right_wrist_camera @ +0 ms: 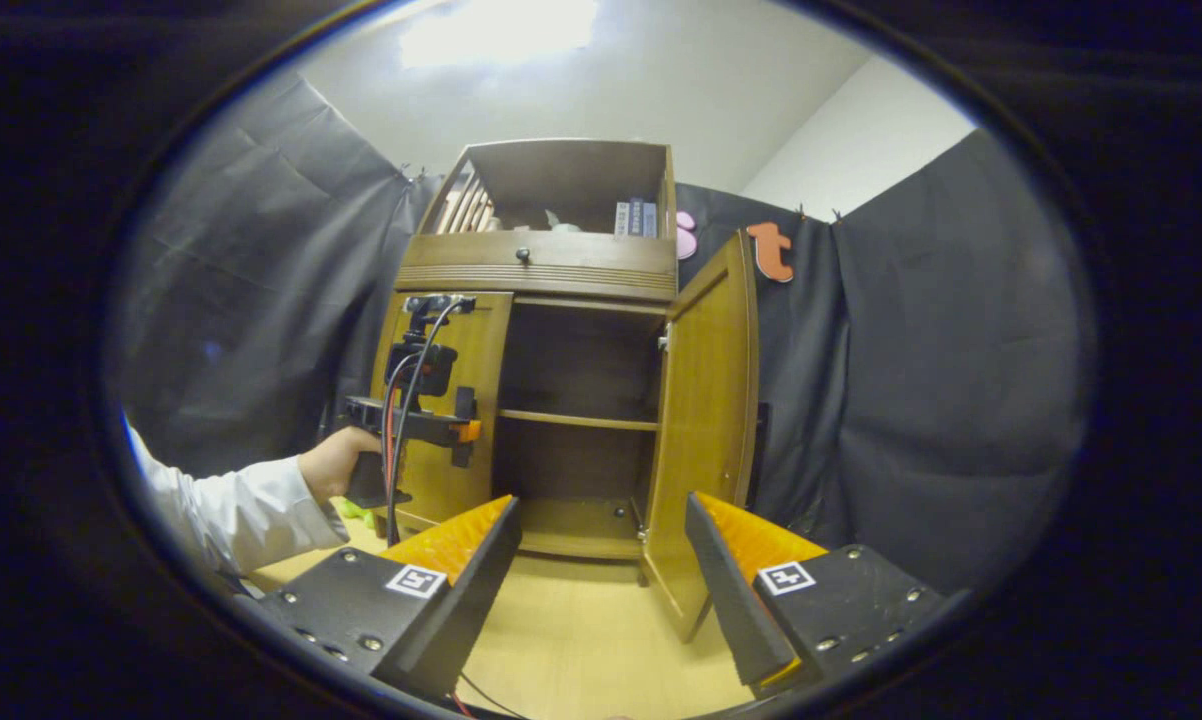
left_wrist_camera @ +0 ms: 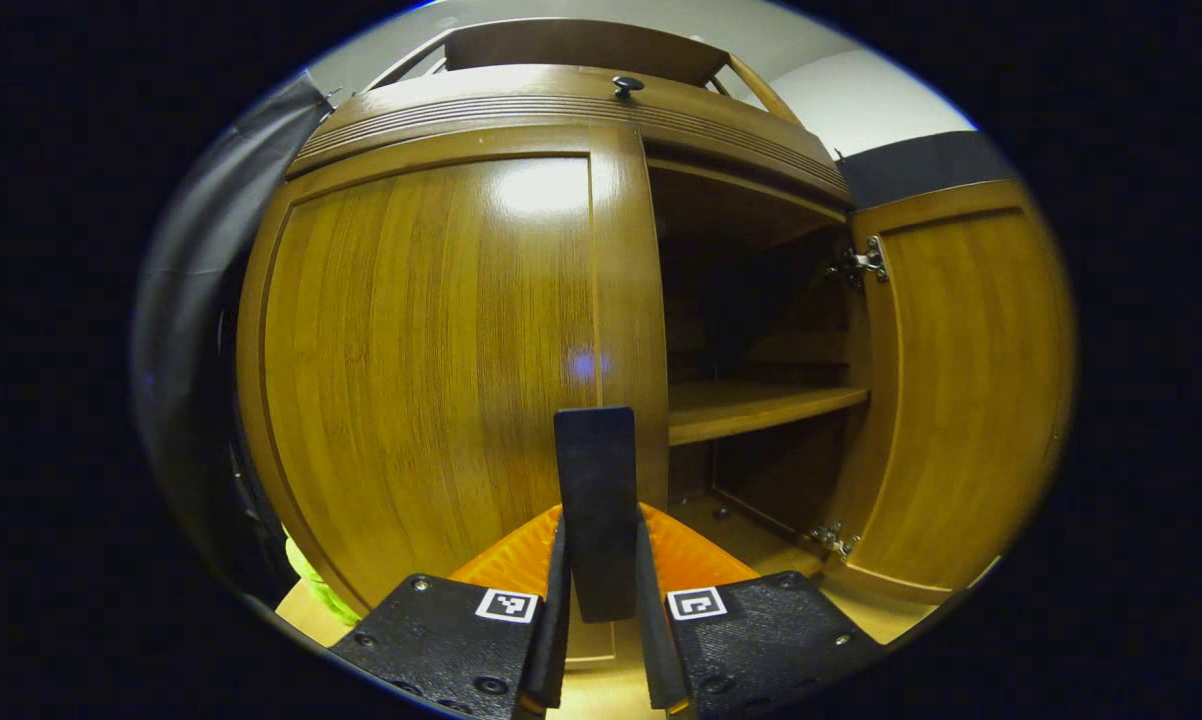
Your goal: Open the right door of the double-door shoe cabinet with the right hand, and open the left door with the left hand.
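- Nearest in the left gripper view, the left gripper (left_wrist_camera: 601, 560) has its two fingers pressed onto a dark upright handle (left_wrist_camera: 595, 500) on the left door (left_wrist_camera: 431, 360); each finger mount carries a small square black-and-white marker, not readable writing.
- The left door is closed or nearly so, its free edge beside the open cabinet space.
- In the right gripper view, the right gripper (right_wrist_camera: 601, 560) hovers over the pale floor (right_wrist_camera: 581, 640) with its fingers spread apart, holding nothing, well back from the shoe cabinet (right_wrist_camera: 561, 270); its mounts bear similar square markers.
- Farther off on the left, a hand (right_wrist_camera: 336, 462) in a white sleeve (right_wrist_camera: 231, 515) holds the other gripper level against the left door.
- The right door (right_wrist_camera: 706, 420) stands swung open, hinges on its inner edge, showing a shelf (right_wrist_camera: 576, 420) inside.
- Farthest up, a drawer knob (right_wrist_camera: 523, 256) sits above the doors, and books (right_wrist_camera: 636, 218) stand in the top compartment; their spines are too small to read.
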